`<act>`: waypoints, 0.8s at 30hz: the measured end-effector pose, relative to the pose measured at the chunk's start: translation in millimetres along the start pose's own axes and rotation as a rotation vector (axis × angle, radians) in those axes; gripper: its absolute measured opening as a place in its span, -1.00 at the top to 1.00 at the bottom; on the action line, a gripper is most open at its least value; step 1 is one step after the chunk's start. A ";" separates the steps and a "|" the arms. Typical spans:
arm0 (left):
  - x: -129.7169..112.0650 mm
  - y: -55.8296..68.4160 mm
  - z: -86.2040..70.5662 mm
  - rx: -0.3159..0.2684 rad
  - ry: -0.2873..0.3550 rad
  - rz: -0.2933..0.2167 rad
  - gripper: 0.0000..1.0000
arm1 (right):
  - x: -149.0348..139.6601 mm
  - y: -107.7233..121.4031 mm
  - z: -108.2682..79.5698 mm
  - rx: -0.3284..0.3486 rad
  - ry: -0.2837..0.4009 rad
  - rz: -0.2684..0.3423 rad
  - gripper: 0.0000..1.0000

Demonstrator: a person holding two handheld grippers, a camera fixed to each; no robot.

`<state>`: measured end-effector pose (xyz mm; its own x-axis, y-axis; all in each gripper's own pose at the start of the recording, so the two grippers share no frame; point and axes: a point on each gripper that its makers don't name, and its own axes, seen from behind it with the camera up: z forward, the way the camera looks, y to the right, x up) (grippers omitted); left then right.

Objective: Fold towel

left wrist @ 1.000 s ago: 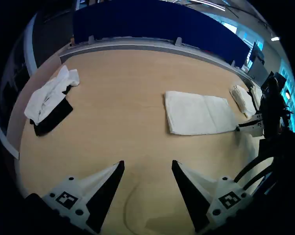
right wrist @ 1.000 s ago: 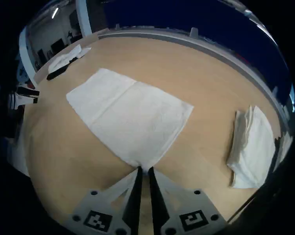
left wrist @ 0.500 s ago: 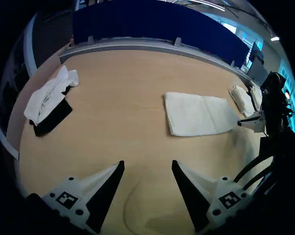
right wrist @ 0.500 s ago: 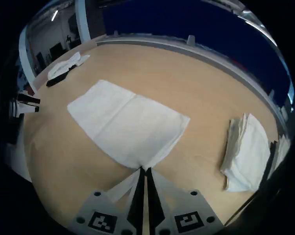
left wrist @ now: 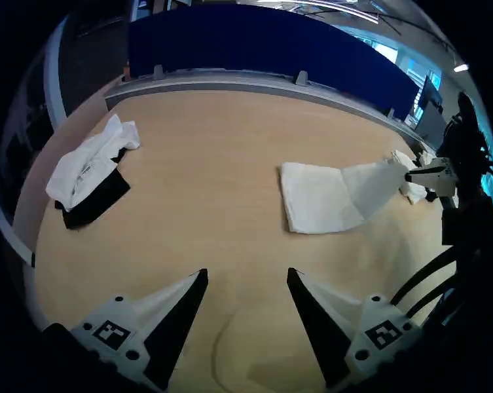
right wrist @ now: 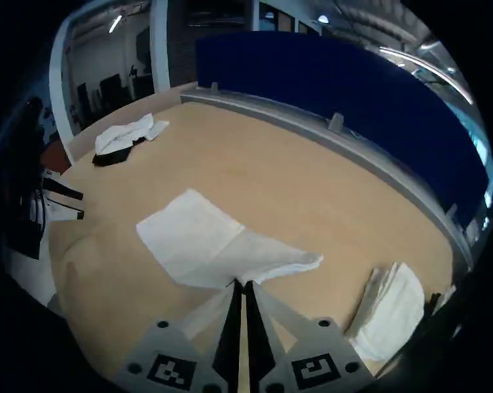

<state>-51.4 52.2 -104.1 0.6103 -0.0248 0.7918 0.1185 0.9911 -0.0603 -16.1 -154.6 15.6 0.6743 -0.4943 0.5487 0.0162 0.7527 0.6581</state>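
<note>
1. two fingers of your right gripper [right wrist: 241, 285] are clamped on one corner of the white towel [right wrist: 194, 239], and this corner is raised off the table [right wrist: 279, 177].
2. the rest of the towel lies flat on the table.
3. your left gripper [left wrist: 246, 272] has its fingers wide apart and is well apart from the towel.

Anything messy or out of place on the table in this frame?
Only the crumpled white cloth stands out. It is heaped askew over a black cloth near an edge of the table, unlike the neat stack of folded towels. The towel has one corner raised, pinched in the right gripper, which suits folding.
</note>
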 end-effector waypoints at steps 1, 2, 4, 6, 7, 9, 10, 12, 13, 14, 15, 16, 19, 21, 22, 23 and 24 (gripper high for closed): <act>-0.3 -0.1 -0.3 0.000 0.001 -0.002 -0.79 | 4.7 -1.6 -0.5 0.001 0.003 -0.011 0.92; -0.5 -0.2 -0.7 0.000 0.002 -0.004 -0.79 | 9.3 -3.2 -0.9 0.002 0.006 -0.021 0.92; -1.1 0.1 -1.2 -0.002 0.003 -0.007 -0.79 | 15.5 -5.9 -0.5 0.004 0.007 -0.041 0.92; -1.7 0.6 -1.7 -0.004 0.005 -0.011 -0.79 | 19.6 -8.3 0.7 0.007 0.005 -0.057 0.92; -1.9 1.0 -2.2 -0.006 0.006 -0.012 -0.79 | 20.4 -9.3 1.7 0.009 0.003 -0.063 0.92; -2.4 1.5 -3.3 -0.008 0.009 -0.014 -0.79 | 22.6 -11.9 3.8 0.014 -0.002 -0.076 0.92; -2.7 1.4 -4.0 -0.008 0.010 -0.015 -0.79 | 24.3 -13.6 4.6 0.017 -0.003 -0.083 0.92; -3.2 1.0 -5.5 -0.008 0.012 -0.016 -0.79 | 28.4 -17.7 6.7 0.026 -0.004 -0.098 0.92; -3.5 0.5 -6.3 -0.007 0.013 -0.017 -0.79 | 30.8 -20.1 8.0 0.030 -0.004 -0.107 0.92; -3.7 0.0 -7.0 -0.007 0.014 -0.017 -0.79 | 33.2 -22.4 9.4 0.035 -0.004 -0.117 0.92; -4.0 -0.7 -7.8 -0.006 0.014 -0.019 -0.79 | 35.8 -25.5 11.6 0.041 -0.006 -0.129 0.92; -4.3 -1.4 -8.6 -0.005 0.015 -0.020 -0.79 | 38.0 -28.6 14.2 0.046 -0.008 -0.141 0.92; -5.4 -3.1 -10.9 -0.003 0.017 -0.026 -0.79 | 44.6 -40.8 23.3 0.069 -0.014 -0.178 0.92; -6.3 -3.8 -12.3 -0.002 0.019 -0.033 -0.79 | 48.8 -51.3 30.3 0.090 -0.019 -0.204 0.92; -6.9 -4.2 -12.8 -0.002 0.020 -0.037 -0.79 | 50.6 -56.9 33.7 0.101 -0.022 -0.216 0.92; -7.4 -4.5 -13.3 -0.001 0.020 -0.040 -0.79 | 52.5 -62.5 37.2 0.112 -0.025 -0.229 0.92; -8.2 -4.9 -13.6 0.000 0.021 -0.045 -0.79 | 54.0 -68.9 41.5 0.124 -0.028 -0.245 0.92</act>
<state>-46.4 45.8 -118.6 0.6208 -0.0718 0.7806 0.1462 0.9889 -0.0253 -11.4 -251.2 21.3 0.6410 -0.6679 0.3783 0.0843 0.5512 0.8301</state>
